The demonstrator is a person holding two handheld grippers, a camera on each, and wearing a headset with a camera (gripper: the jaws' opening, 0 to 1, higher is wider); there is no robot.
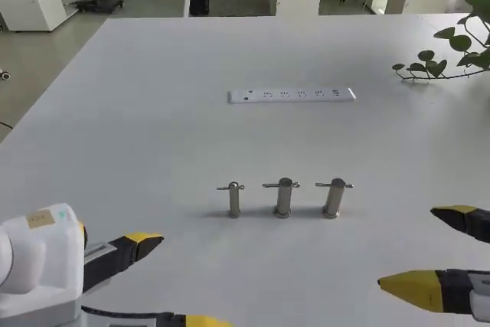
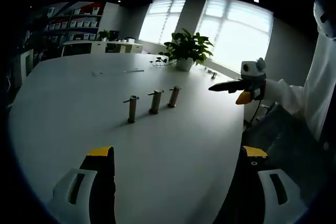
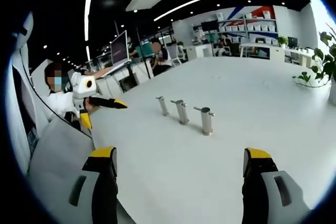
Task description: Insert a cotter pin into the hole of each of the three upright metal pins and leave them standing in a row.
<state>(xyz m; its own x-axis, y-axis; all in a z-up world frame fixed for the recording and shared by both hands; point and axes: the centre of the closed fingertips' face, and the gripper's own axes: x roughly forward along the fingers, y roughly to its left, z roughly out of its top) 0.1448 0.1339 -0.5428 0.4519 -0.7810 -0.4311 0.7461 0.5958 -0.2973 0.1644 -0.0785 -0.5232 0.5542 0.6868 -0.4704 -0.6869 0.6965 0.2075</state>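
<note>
the three metal pins (image 1: 284, 197) stand upright in a row on the table (image 1: 138, 128), each apparently with a cotter pin (image 1: 280, 184) crossing its top, so the job looks done; the left gripper (image 1: 181, 279) and right gripper (image 1: 409, 249) hang near the front edge, well apart from the row, jaws spread wide and empty. the risk i see is a careless sweep of either gripper toppling a pin into its neighbours, since they stand free and close together; a loosely seated cotter pin could also slip out if jarred.

pins (image 2: 154, 102) upright, row | cotter pins (image 2: 128, 98) seemingly in | left gripper (image 2: 177, 153) jaws apart, empty
</note>
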